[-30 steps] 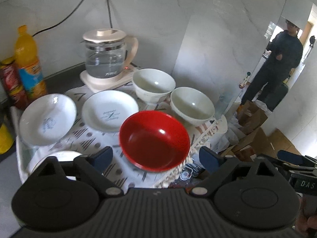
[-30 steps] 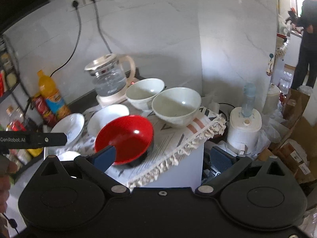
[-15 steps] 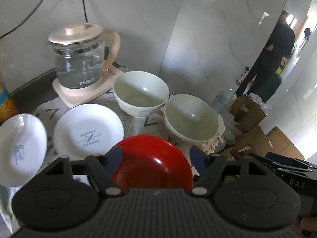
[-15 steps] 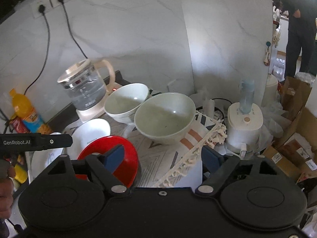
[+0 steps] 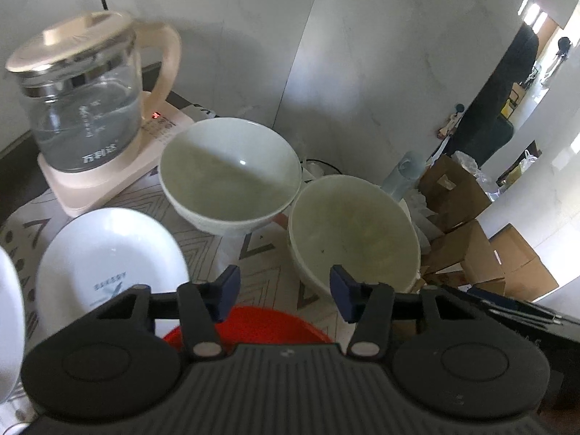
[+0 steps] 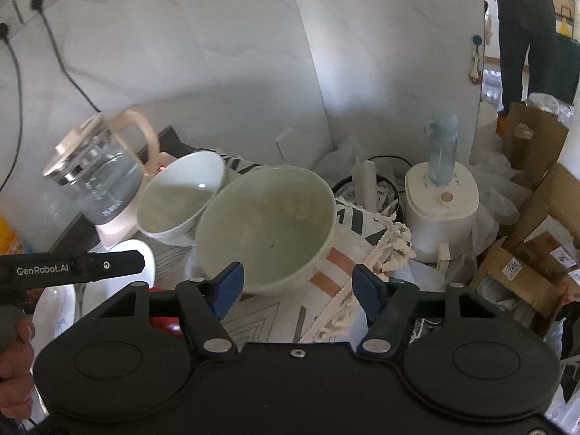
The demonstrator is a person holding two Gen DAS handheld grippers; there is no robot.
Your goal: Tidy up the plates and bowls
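Observation:
Two pale green bowls stand on the patterned cloth: the far one point(image 5: 230, 174) by the kettle and the near one point(image 5: 353, 232) at the cloth's right edge. They also show in the right wrist view, far bowl point(image 6: 179, 199) and near bowl point(image 6: 266, 224). A white plate point(image 5: 108, 253) lies left of them, and a red bowl point(image 5: 253, 330) sits just under my left gripper point(image 5: 284, 291), which is open and empty above the cloth. My right gripper point(image 6: 297, 286) is open and empty, its fingers straddling the near bowl's front.
A glass kettle point(image 5: 78, 108) on a cream base stands at the back left. A white appliance with a blue bottle point(image 6: 440, 195) and cardboard boxes point(image 6: 525, 261) lie past the fringed cloth edge point(image 6: 391, 239). A person point(image 6: 522, 29) stands in the doorway.
Both grippers have moved forward and down toward the two pale green bowls. The red bowl has slipped below the left gripper, and the near green bowl now sits between the right fingers.

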